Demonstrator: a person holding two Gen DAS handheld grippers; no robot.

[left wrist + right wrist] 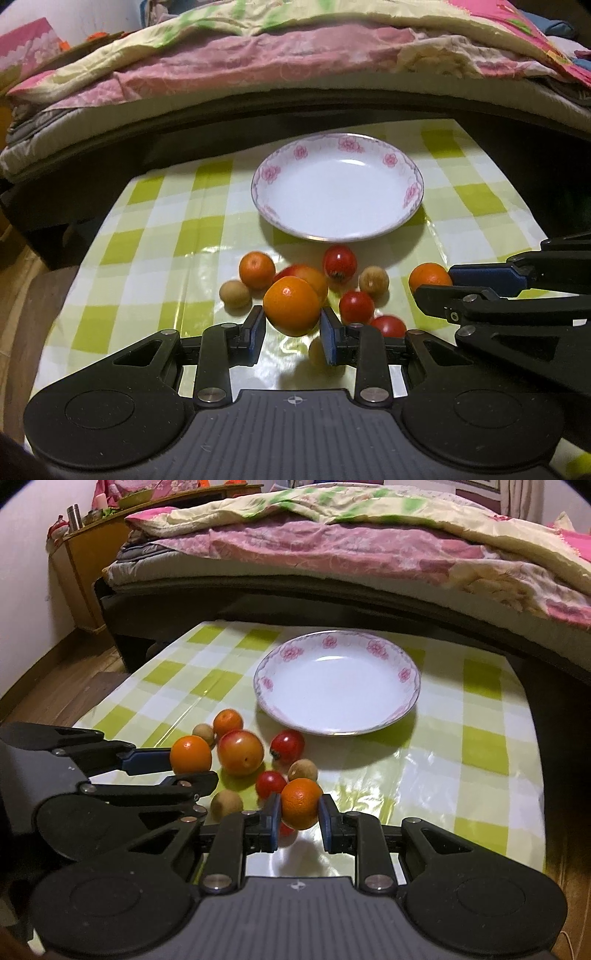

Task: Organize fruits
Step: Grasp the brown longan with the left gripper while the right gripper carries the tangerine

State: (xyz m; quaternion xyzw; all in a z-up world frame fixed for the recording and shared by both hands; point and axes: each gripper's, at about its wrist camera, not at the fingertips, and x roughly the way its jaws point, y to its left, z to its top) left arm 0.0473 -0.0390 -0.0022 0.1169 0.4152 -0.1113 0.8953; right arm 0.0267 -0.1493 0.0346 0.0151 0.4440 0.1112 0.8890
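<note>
Now both tongs tilt downward, left tongs and right tongs each clamping an orange.

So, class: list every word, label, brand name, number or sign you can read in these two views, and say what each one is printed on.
None: no readable text in either view.
The plate carries only pink flower patterns.
The tablecloth shows only green checks.
Each gripper body bears a small crosshair mark, not lettering.
The metal flask on the far cabinet is too small to show any label.
</note>
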